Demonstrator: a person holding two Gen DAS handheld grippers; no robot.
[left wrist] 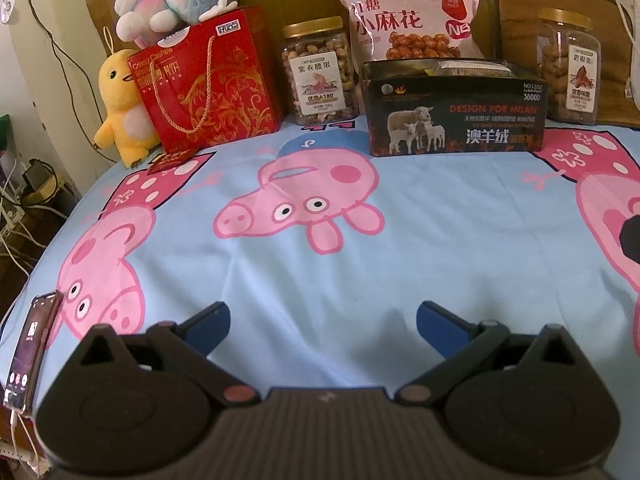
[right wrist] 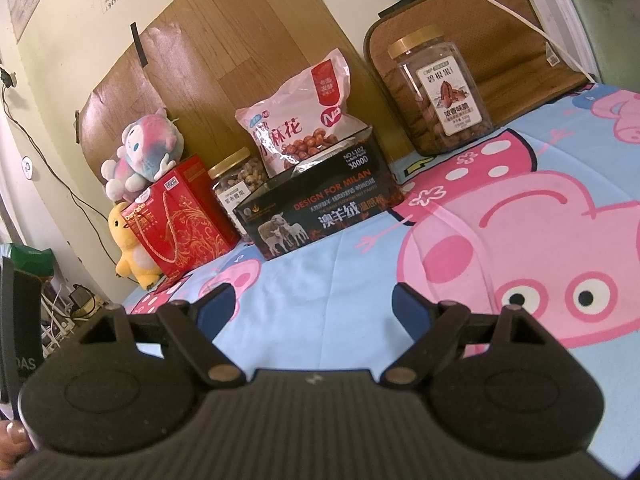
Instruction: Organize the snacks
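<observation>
Bedsheet [left wrist: 400, 240] phone [left wrist: 28, 356] shows left-view only.

Left gripper [left wrist: 323, 322] — fingers spread wide, nothing between them, held low and pointing forward. Right gripper [right wrist: 313, 307] — same, fingers wide apart and empty, tilted so its view rolls to one side. Part of a hand [right wrist: 14, 440] shows at the bottom-left edge of the right wrist view.

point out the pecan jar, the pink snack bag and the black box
pecan jar [right wrist: 444, 92]: right wrist view, on its white label
pink snack bag [left wrist: 404, 16]: left wrist view, on its printed front
black box [left wrist: 456, 120]: left wrist view, on its front panel
</observation>
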